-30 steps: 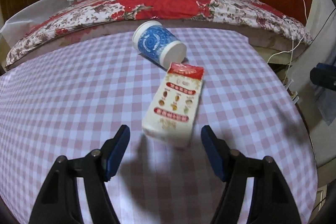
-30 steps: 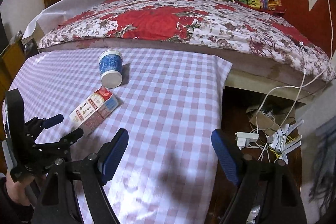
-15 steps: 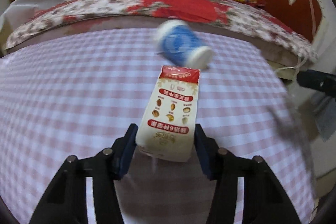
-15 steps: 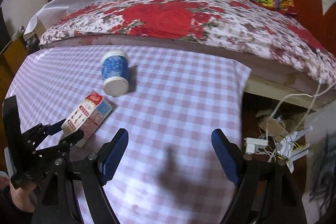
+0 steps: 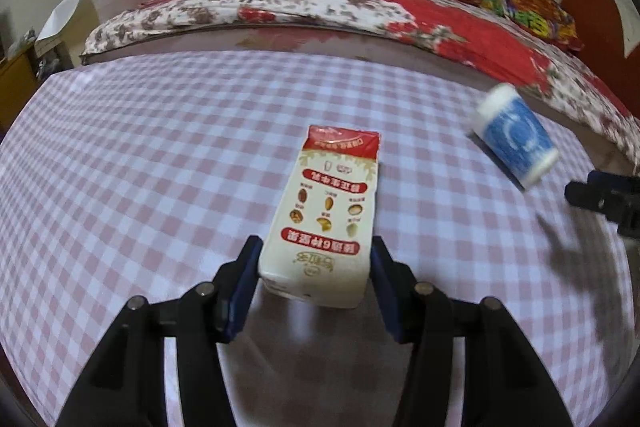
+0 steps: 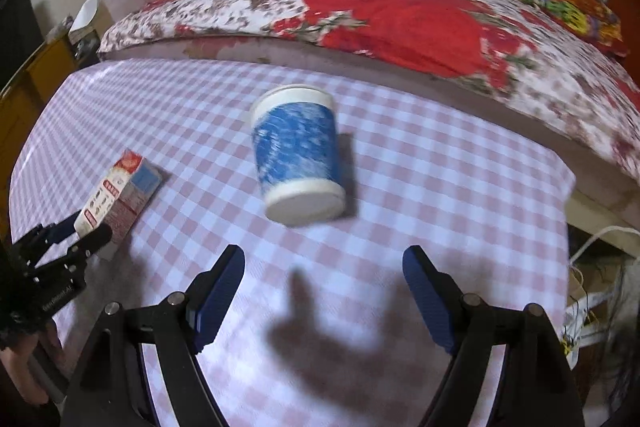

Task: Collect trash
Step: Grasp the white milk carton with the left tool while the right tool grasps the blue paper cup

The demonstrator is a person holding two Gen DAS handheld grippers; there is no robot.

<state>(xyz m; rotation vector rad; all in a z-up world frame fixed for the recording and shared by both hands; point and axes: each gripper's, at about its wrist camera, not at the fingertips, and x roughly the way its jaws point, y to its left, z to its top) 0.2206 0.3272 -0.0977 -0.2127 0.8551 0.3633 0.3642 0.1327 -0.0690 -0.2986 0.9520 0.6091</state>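
A white and red carton (image 5: 326,215) sits between the blue pads of my left gripper (image 5: 314,277), which is shut on its near end. The carton also shows in the right wrist view (image 6: 116,197), held by the left gripper (image 6: 86,233) at the far left. A blue and white paper cup (image 6: 298,155) lies on its side on the pink checked tablecloth (image 6: 420,195), just ahead of my right gripper (image 6: 324,291), which is open and empty. The cup shows at the right in the left wrist view (image 5: 516,135).
A bed with a red flowered quilt (image 6: 380,7) runs along the far side of the table. The table's right edge (image 6: 566,211) drops to a floor with white cables (image 6: 592,303). A wooden cabinet (image 6: 28,83) stands at the left.
My left gripper closed on the carton and swung left with it. My right gripper moved left and forward until the cup lay just ahead of its open fingers.
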